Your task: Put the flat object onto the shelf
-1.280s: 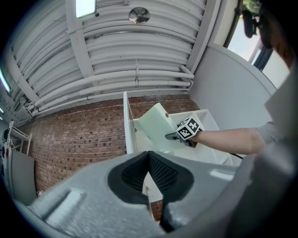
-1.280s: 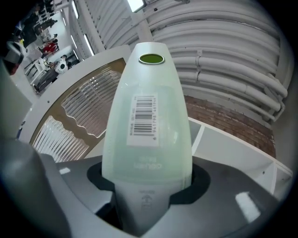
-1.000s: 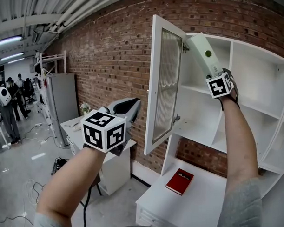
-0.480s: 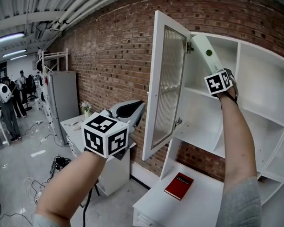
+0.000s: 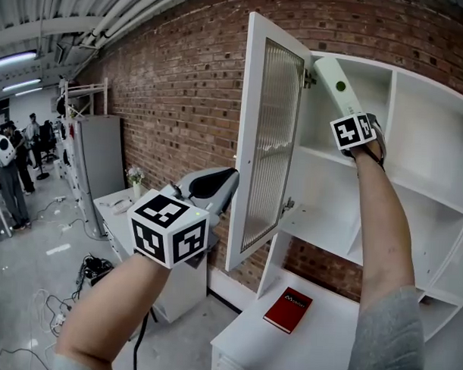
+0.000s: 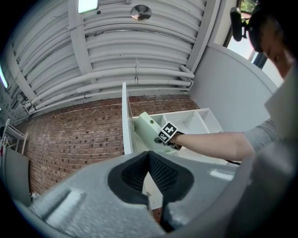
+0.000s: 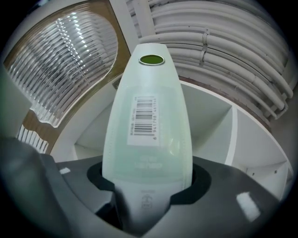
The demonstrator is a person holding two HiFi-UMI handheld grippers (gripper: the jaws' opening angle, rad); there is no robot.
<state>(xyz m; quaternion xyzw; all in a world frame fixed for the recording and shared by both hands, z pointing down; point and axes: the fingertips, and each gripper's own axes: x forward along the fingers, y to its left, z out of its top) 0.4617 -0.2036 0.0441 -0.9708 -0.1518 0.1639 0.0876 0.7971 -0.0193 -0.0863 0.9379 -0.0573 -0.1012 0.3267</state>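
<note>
Brick wall (image 5: 182,88) backdrop, white shelf unit (image 5: 415,149) with its ribbed-glass door (image 5: 267,144) swung open. My right hand-held gripper (image 7: 146,186) is clamped on the lower end of the flat pale-green pack (image 7: 146,116), jaws fairly wide around it; the pack is raised and tilted at the top-left compartment, near the door hinge, not resting on any shelf board. My left hand-held gripper (image 6: 149,172) sits low, left of the door, jaws together with nothing in them; a red book (image 5: 288,309) lies on the counter (image 5: 324,350) below.
</note>
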